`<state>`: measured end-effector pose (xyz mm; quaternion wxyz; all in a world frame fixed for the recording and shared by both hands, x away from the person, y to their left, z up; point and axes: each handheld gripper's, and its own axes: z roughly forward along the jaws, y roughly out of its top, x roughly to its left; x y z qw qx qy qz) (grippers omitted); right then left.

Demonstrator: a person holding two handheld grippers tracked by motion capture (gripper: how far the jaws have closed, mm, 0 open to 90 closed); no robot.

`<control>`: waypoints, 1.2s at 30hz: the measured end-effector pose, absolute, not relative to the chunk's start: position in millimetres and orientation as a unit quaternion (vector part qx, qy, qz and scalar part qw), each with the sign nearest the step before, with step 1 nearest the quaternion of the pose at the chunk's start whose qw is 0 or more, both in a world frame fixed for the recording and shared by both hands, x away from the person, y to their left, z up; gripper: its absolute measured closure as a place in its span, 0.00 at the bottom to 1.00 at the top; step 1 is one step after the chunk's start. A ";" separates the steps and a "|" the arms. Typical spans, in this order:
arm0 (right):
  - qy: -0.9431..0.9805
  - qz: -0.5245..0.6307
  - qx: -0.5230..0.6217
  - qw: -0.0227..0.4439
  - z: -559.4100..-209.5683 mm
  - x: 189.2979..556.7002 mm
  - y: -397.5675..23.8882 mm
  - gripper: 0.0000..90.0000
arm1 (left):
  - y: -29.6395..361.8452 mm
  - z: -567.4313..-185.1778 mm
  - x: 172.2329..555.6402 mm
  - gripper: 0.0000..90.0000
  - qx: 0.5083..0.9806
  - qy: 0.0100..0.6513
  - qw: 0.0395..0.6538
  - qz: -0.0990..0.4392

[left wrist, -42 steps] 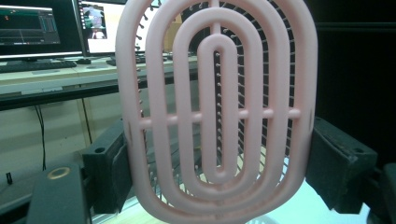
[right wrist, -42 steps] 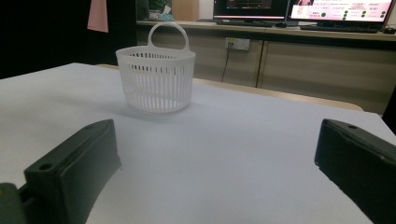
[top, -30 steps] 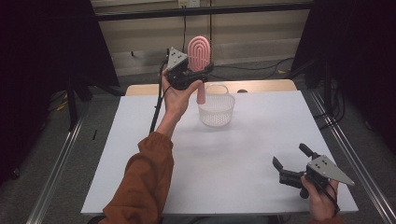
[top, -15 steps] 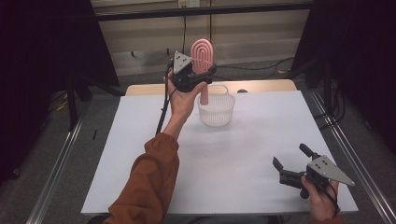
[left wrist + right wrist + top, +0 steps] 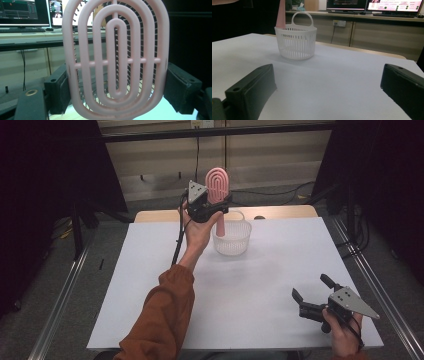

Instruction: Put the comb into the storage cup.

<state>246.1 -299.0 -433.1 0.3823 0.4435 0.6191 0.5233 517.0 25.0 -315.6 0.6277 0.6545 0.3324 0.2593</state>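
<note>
Two tools are at work over the white table (image 5: 150, 285). The left tool (image 5: 212, 210) is clamped on a pink plastic hairbrush with an oval, slotted head (image 5: 218, 185); in the left gripper view its black pads (image 5: 58, 92) press on both edges of that head (image 5: 115, 60). The brush stands upright, head up, with its handle pointing down into the mouth of a small white slatted plastic basket with a loop handle (image 5: 231, 239), which sits toward the far middle of the table. From the right gripper view the handle tip shows just behind the basket's (image 5: 295, 42) near rim, seemingly at rim level; how deep it reaches I cannot tell.

The right tool (image 5: 312, 296) rests near the table's right front corner, jaws spread wide with nothing between them, well apart from the basket.

By my reading, the step in hand is lowering the brush into the basket. The next move calls for keeping the handle centred over the opening, sinking it until the tip meets the bottom, then releasing; the tall brush may lean on the rim and could tip the light basket.
</note>
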 end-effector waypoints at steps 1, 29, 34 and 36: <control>0.619 0.524 0.444 0.381 -433.0 246.0 -298.8 0.00 | 24.6 -316.6 517.2 0.22 0.656 0.333 0.627 0.259; 0.620 0.522 0.443 0.383 -433.2 245.2 -299.2 0.00 | 23.1 -359.2 516.6 0.22 0.654 0.378 0.610 0.239; 0.622 0.521 0.442 0.384 -433.1 245.3 -298.6 0.00 | 22.3 -367.2 515.5 0.22 0.662 0.375 0.599 0.249; 0.622 0.520 0.442 0.383 -433.1 245.4 -298.5 0.00 | 20.6 -369.0 514.8 0.22 0.672 0.367 0.594 0.245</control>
